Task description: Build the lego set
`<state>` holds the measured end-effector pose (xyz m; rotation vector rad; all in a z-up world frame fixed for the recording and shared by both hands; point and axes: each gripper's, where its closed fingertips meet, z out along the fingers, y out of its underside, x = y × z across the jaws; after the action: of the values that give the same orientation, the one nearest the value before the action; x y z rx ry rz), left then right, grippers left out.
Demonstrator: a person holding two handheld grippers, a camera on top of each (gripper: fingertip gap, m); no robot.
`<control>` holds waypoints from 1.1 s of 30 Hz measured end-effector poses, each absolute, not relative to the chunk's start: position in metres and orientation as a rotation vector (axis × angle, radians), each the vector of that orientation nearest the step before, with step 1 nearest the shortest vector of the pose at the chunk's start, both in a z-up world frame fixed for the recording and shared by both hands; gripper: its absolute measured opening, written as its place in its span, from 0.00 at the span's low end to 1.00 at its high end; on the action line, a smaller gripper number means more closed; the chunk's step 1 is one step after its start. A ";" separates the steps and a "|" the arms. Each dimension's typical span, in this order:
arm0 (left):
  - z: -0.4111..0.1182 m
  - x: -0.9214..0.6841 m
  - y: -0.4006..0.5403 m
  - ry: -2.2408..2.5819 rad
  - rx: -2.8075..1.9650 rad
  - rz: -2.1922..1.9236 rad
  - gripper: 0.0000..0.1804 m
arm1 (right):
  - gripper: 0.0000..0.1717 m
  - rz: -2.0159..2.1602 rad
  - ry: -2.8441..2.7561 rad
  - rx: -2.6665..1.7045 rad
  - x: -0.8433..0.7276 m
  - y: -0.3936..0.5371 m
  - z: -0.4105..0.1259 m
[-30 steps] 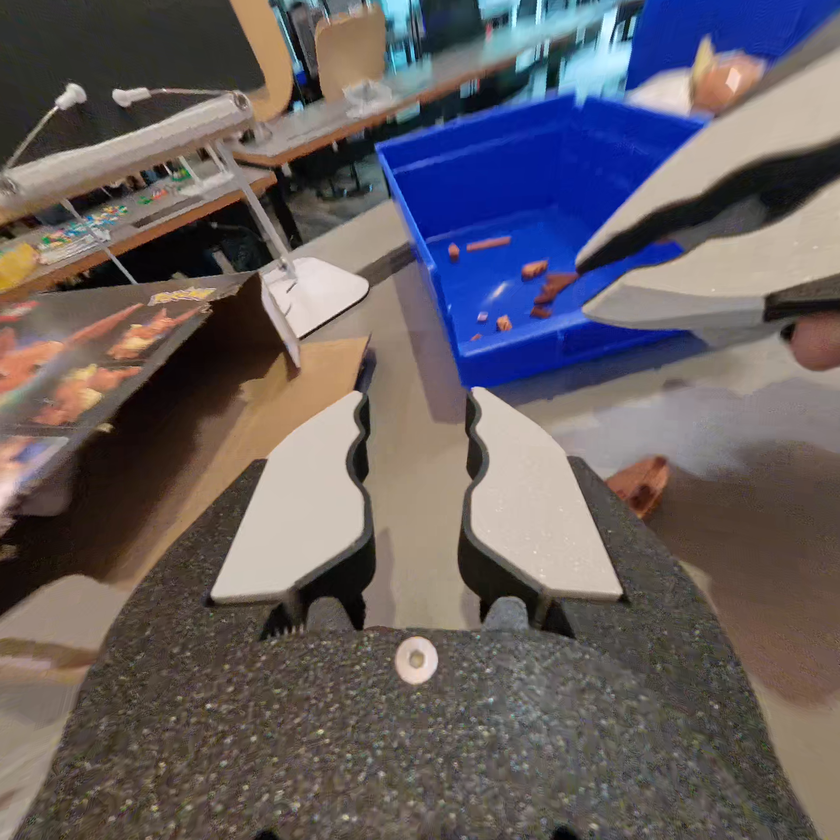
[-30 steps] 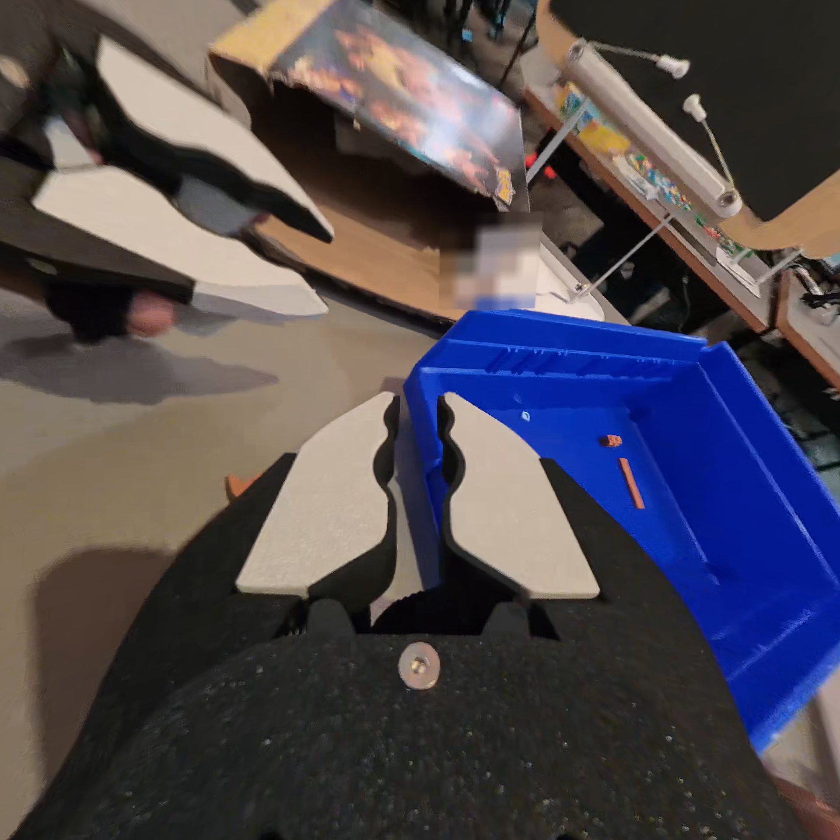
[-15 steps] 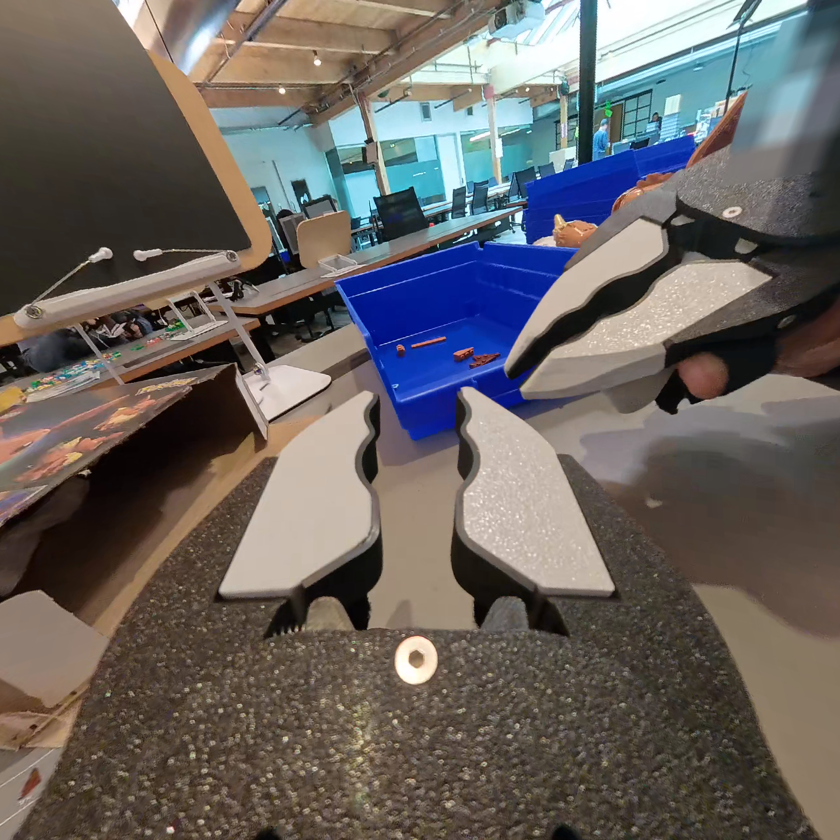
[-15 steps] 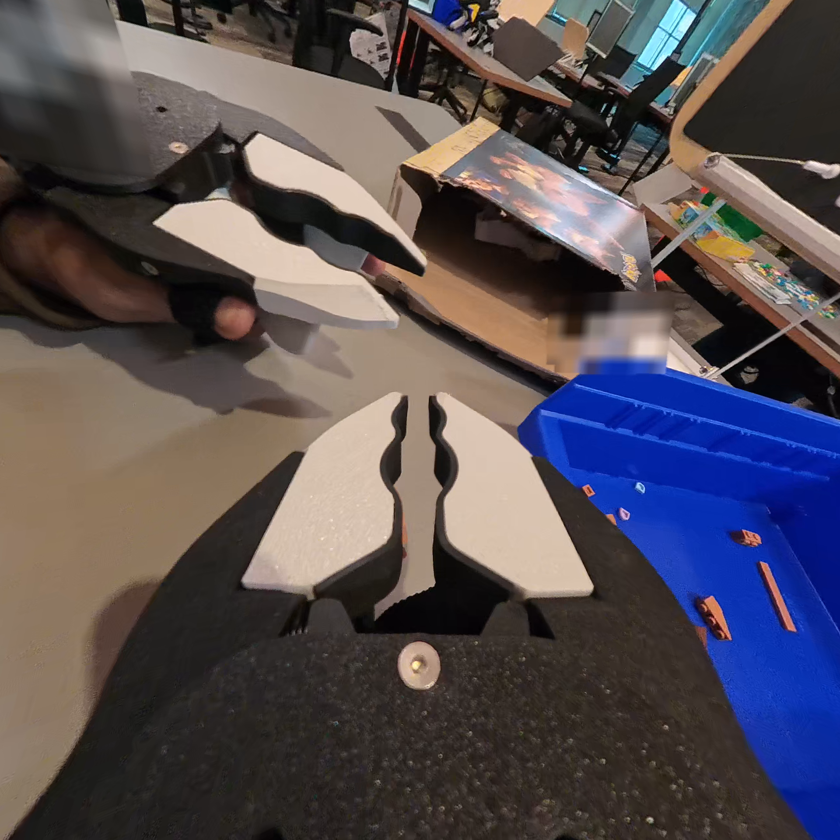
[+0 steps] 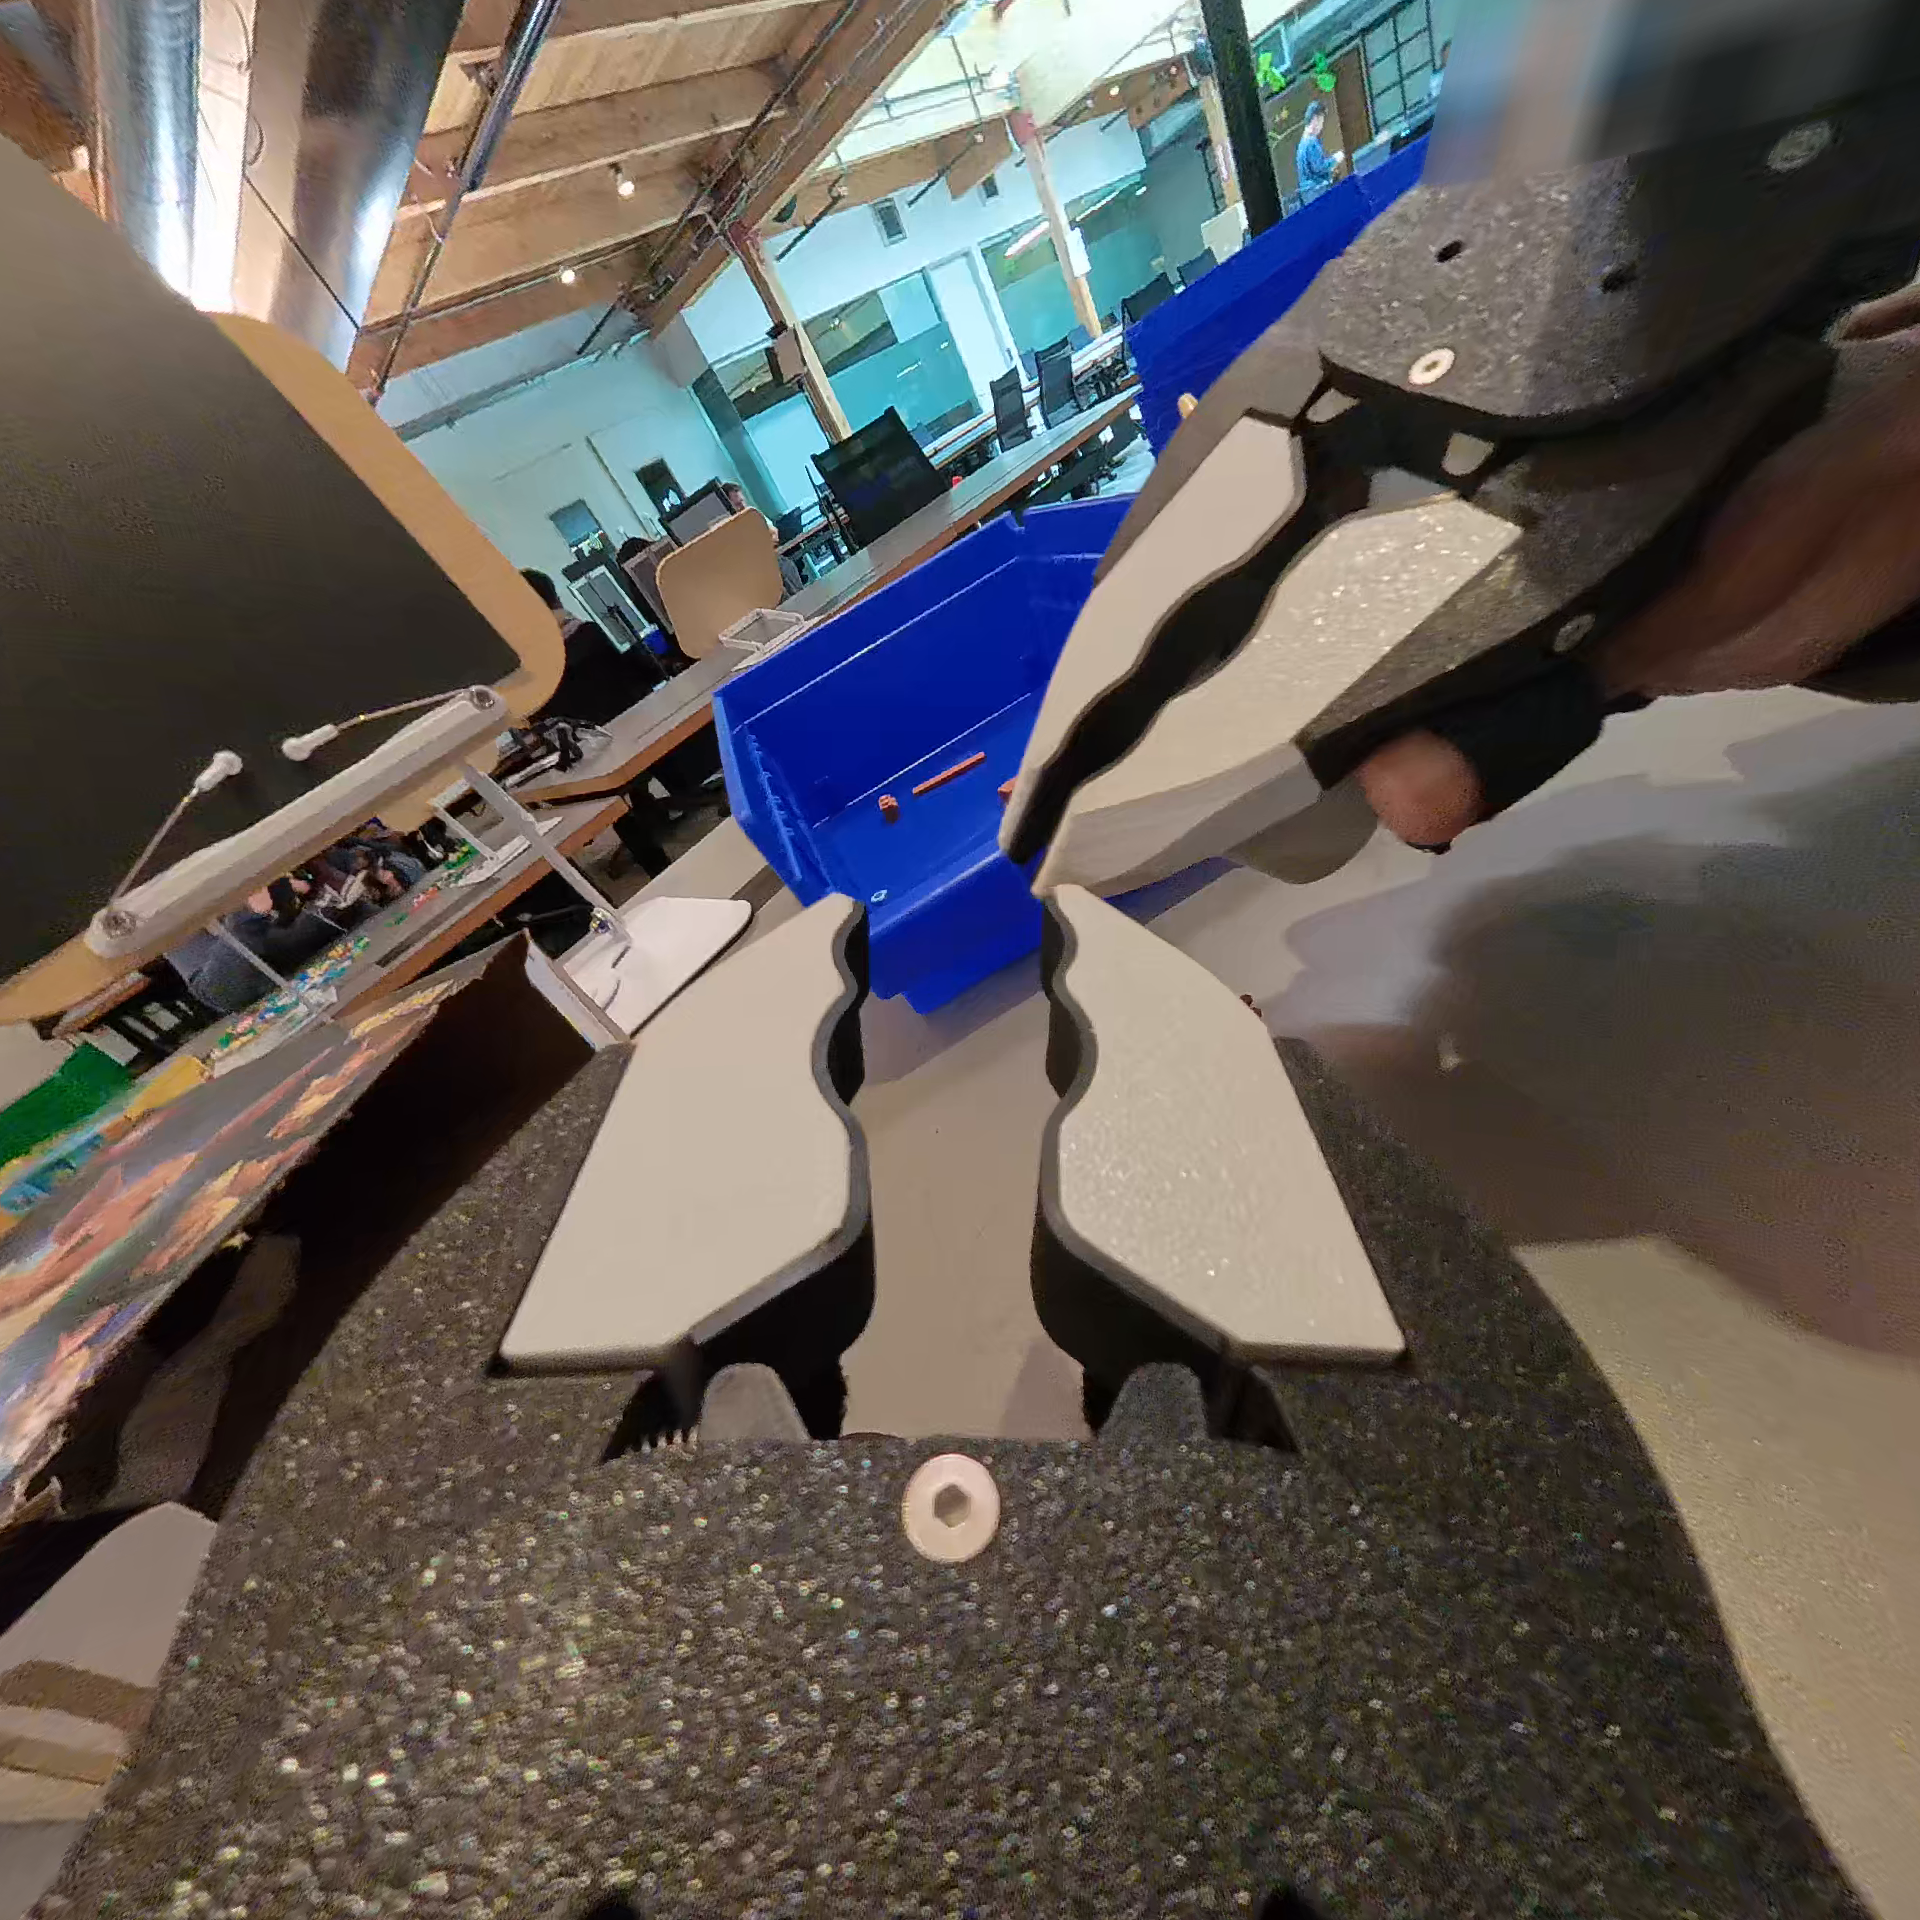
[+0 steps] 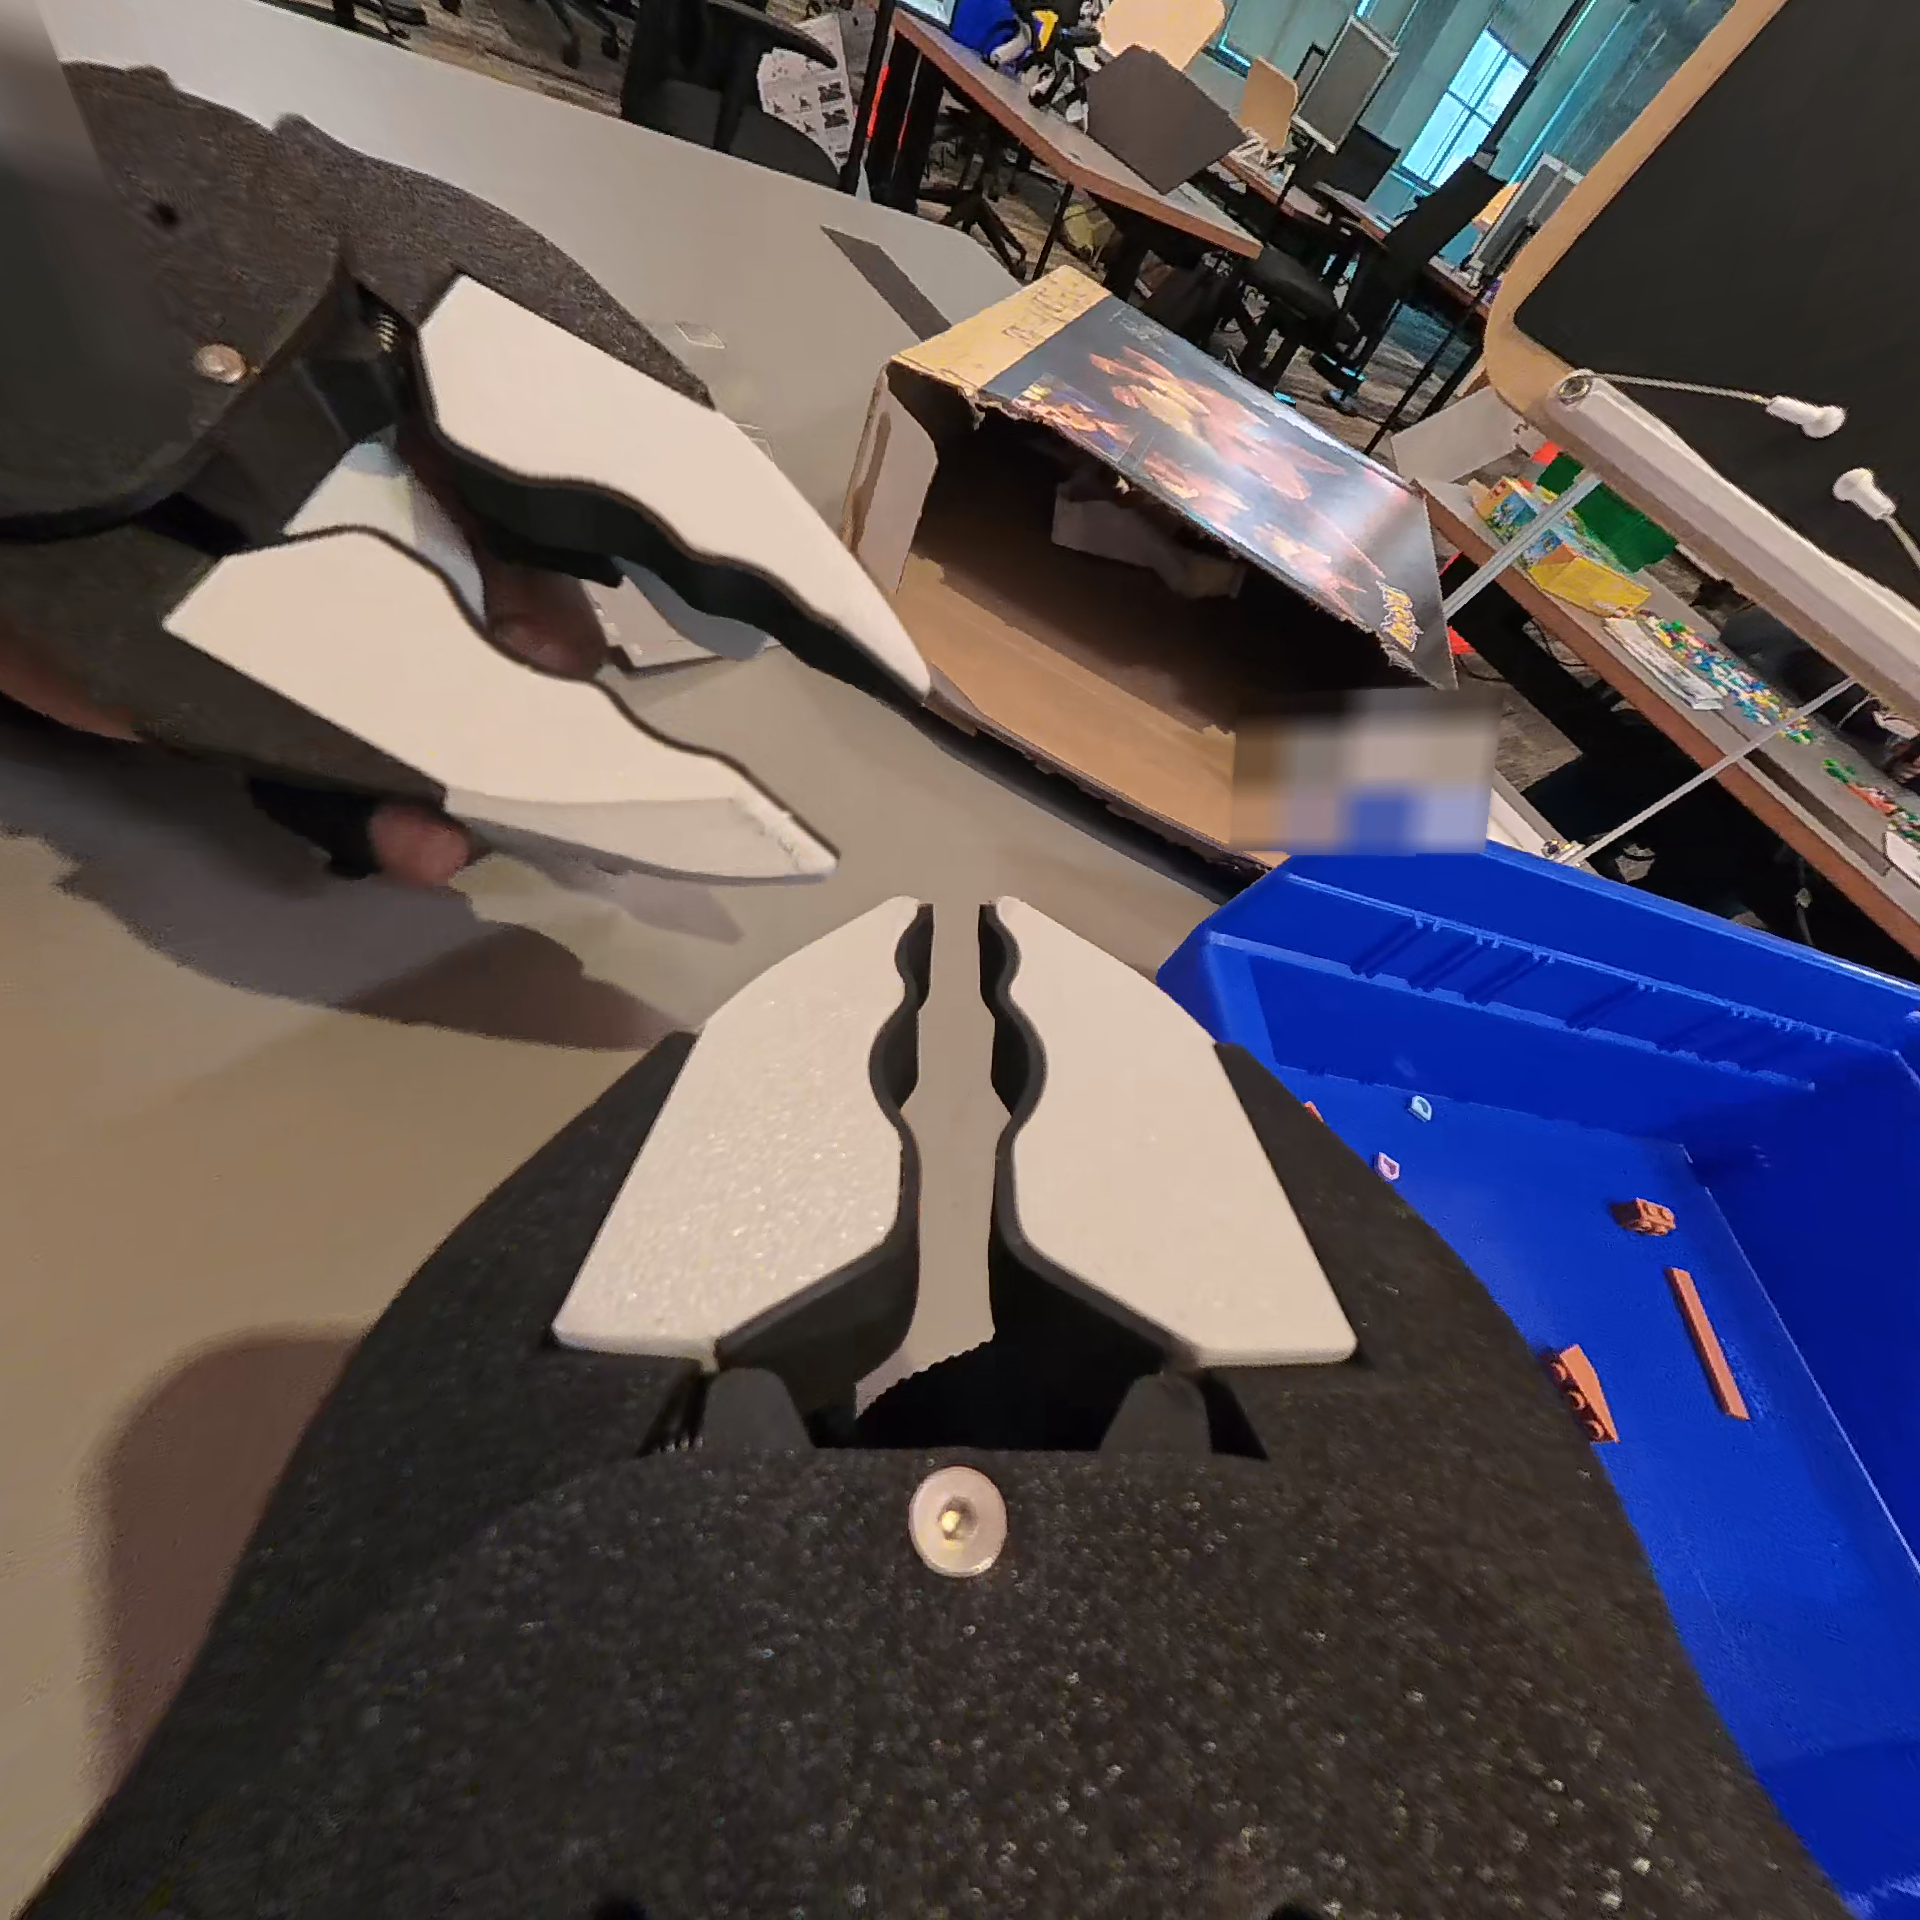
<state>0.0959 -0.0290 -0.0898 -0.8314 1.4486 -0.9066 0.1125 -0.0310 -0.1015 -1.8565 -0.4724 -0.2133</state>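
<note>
- While I look along my left gripper, its jaws stand apart with only bare grey table showing between them; nothing is in their grasp.
- Beyond its tips sits a blue bin with small reddish-brown pieces on its floor.
- My right gripper reaches in from the right, its tips just above my left one's right finger, a hand wrapped around its body.
- To the left lies an opened cardboard box with a printed lid, and farther off a white lamp stand and a dark board.
- Through the right wrist view, my right gripper has its jaws nearly together, a narrow slit of table visible between the pads, clamped on nothing.
- My left gripper comes in from the left, jaws apart and bare, tips near mine.
- The blue bin sits to the right, with reddish-brown pieces inside.
- Far behind lies the cardboard box, open side toward me.
</note>
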 end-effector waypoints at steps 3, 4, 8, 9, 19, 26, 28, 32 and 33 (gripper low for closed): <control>-0.089 0.096 -0.033 1.459 -0.800 -0.885 0.17 | 0.05 -0.258 -0.483 -1.857 0.113 -0.030 -0.103; -0.089 0.096 -0.032 1.460 -0.793 -0.868 0.17 | 0.05 -0.275 -0.486 -1.856 0.114 -0.029 -0.104; -0.087 0.095 -0.030 1.451 -0.772 -0.829 0.17 | 0.05 -0.365 -0.510 -1.846 0.116 -0.027 -0.106; -0.088 0.095 -0.030 1.451 -0.768 -0.823 0.17 | 0.05 -0.383 -0.521 -1.839 0.116 -0.027 -0.106; -0.083 0.092 -0.034 1.412 -0.707 -0.867 0.17 | 0.06 -0.449 -0.641 -1.568 0.098 -0.031 -0.089; -0.071 0.087 -0.028 1.327 -0.767 -0.951 0.17 | 0.03 -0.534 -0.575 -1.423 0.096 -0.053 -0.072; -0.069 0.086 -0.024 1.306 -0.802 -0.979 0.17 | 0.03 -0.509 -0.526 -1.421 0.100 -0.056 -0.065; -0.062 0.082 -0.019 1.279 -0.826 -0.993 0.17 | 0.03 -0.548 -0.454 -1.420 0.113 -0.065 -0.050; -0.061 0.081 -0.019 1.279 -0.819 -0.986 0.17 | 0.03 -0.569 -0.443 -1.409 0.115 -0.069 -0.044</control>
<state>0.0809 -0.0194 -0.0606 -0.8188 1.2792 -0.9864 0.1149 -0.0689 -0.0443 -1.4085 -0.4429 -0.5685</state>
